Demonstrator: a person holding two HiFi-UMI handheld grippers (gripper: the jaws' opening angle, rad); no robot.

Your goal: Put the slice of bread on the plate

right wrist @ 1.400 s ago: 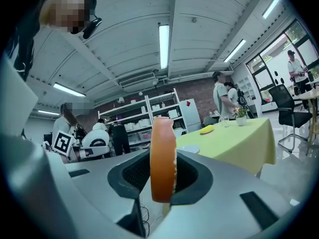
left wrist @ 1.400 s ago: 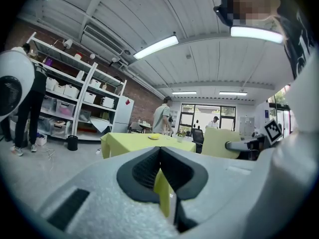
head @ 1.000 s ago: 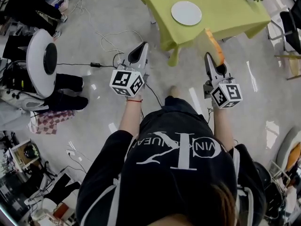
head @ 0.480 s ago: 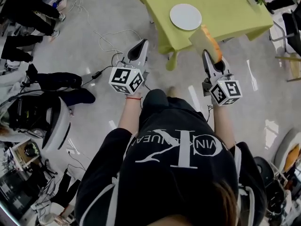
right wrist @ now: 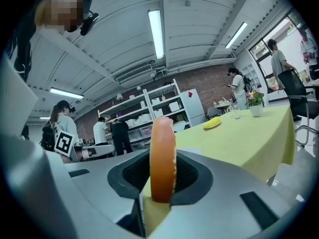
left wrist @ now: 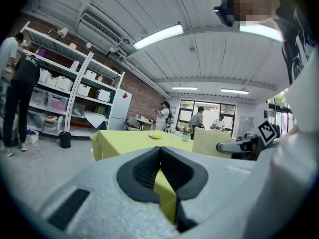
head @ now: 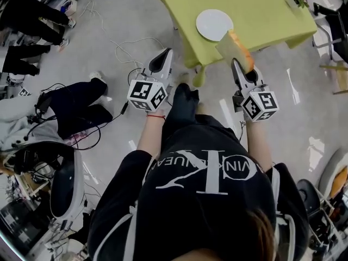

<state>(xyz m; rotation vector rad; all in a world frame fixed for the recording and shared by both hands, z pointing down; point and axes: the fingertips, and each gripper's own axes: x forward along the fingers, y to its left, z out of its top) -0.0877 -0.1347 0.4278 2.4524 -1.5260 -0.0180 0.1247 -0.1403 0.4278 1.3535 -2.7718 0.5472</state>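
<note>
Carrying step here: right tongs (head: 236,64) are clamping the bread (head: 235,47) upright, hovering near the plate (head: 214,25) on the worktop (head: 266,10). Left tongs (head: 165,56) are sitting closed, empty. Next I'm guessing: reaching over the plate, lowering, releasing.

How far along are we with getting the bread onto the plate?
Done: the slice of bread is picked up, clamped upright in the right gripper. In hand: it hangs by the green table's near corner. Left: the white plate is bare, so the bread has yet to be set down on it.
</note>
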